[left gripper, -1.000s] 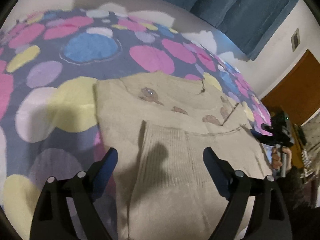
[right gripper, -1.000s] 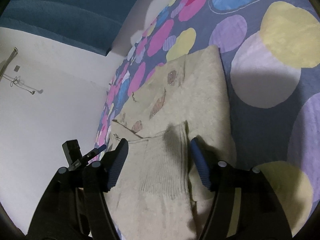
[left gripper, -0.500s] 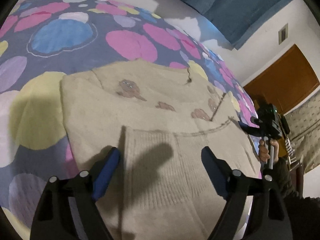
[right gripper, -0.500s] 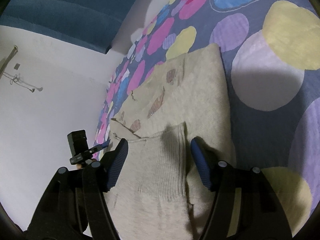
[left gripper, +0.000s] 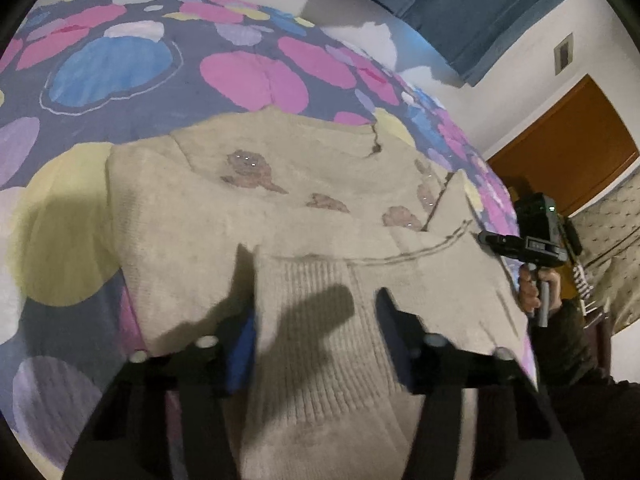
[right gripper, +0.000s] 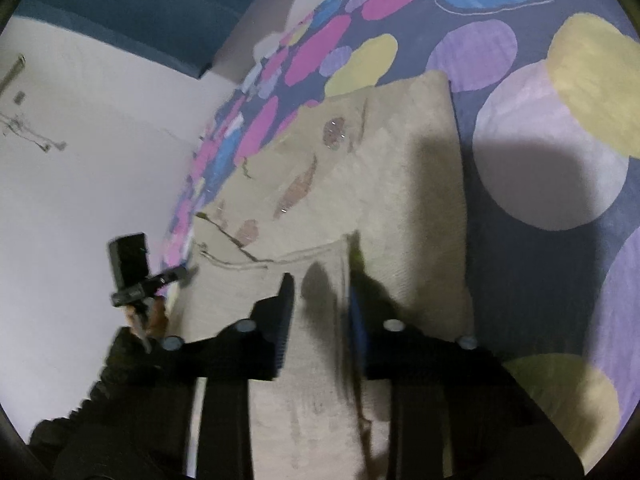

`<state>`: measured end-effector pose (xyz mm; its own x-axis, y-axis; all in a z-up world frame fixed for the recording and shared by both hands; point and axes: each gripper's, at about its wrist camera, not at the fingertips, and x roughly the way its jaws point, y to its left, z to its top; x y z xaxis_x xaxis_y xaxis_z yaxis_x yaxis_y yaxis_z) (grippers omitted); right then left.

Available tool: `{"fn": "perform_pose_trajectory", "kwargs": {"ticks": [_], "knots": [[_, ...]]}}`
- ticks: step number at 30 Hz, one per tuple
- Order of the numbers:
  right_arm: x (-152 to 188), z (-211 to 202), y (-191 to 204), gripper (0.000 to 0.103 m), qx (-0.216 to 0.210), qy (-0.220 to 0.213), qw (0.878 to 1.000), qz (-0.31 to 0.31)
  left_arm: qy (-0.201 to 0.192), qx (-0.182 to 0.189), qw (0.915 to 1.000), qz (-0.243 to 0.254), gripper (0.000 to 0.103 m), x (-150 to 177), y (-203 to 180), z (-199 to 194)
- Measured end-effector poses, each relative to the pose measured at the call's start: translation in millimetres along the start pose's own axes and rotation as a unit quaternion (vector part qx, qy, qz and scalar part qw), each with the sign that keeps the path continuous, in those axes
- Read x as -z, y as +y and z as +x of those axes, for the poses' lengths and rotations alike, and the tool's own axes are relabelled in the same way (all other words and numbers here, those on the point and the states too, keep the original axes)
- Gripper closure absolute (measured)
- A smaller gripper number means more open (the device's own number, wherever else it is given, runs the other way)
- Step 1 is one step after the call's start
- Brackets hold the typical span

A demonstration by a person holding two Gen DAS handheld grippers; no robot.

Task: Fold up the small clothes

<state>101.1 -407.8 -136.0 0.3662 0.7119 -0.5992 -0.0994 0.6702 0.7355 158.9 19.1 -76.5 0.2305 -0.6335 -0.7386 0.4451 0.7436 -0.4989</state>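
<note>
A small beige knit sweater (left gripper: 280,200) with brown embroidered patches lies flat on the bed, both sleeves folded across its body. My left gripper (left gripper: 316,316) is low over the ribbed cuff (left gripper: 320,280) of a folded sleeve, its jaws partly closed around the cuff with a gap between them. My right gripper (right gripper: 320,296) is over the same sweater (right gripper: 400,180), its jaws narrowed on either side of a ribbed cuff (right gripper: 320,280). Each gripper shows in the other's view, held in a hand at the sweater's far edge: right (left gripper: 520,244), left (right gripper: 160,280).
The bedspread (left gripper: 120,68) is dark blue with large pink, yellow, lilac and blue circles and spreads around the sweater. Blue curtains (left gripper: 460,0), a white wall and a brown door (left gripper: 560,152) stand beyond the bed.
Both grippers have moved lower and closer to the sleeve cuff. Both pairs of jaws have narrowed from wide open to a smaller gap around the cuff.
</note>
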Motion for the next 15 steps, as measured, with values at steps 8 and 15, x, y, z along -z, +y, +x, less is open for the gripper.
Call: {"fn": "perform_pose_trajectory", "kwargs": {"ticks": [8,15], "knots": [[7.9,-18.0,25.6,0.099,0.037,-0.043,0.997,-0.051,-0.032,-0.065,0.9966,0.039,0.098,8.1,-19.4,-10.9],[-1.5,-40.3,66.3,0.099,0.054,-0.087,0.988,-0.114,-0.1,-0.093,0.9887,0.062,0.099,-2.9,-42.4,-45.5]]}}
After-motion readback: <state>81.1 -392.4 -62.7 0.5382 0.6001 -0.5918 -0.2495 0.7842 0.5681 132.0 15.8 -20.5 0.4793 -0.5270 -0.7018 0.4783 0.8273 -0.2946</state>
